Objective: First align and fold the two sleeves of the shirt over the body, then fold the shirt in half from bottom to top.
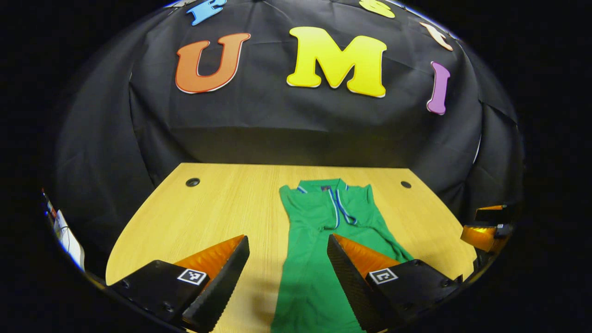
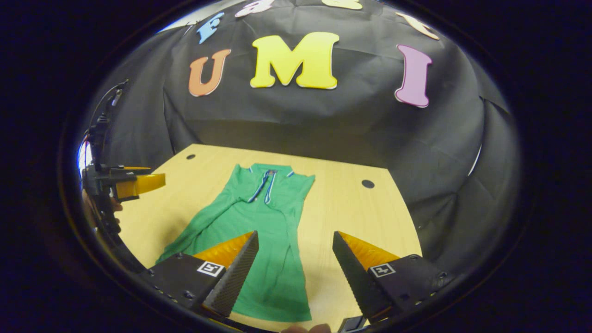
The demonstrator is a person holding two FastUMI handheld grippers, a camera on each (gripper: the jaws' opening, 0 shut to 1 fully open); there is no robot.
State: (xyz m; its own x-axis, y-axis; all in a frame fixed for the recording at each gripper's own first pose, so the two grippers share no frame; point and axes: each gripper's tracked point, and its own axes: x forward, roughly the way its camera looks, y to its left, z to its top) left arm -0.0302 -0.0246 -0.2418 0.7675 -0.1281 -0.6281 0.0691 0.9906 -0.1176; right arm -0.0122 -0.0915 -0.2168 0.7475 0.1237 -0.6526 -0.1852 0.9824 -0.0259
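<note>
left gripper view – green shirt [image 1: 319, 259] flat on table [image 1: 222, 208]; sleeves folded

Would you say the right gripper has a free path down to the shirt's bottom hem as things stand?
Probably yes. The right gripper hangs open above the table, and the shirt lies flat with its bottom hem near its fingers. Nothing sits between them, and the left gripper is off to the side.
</note>
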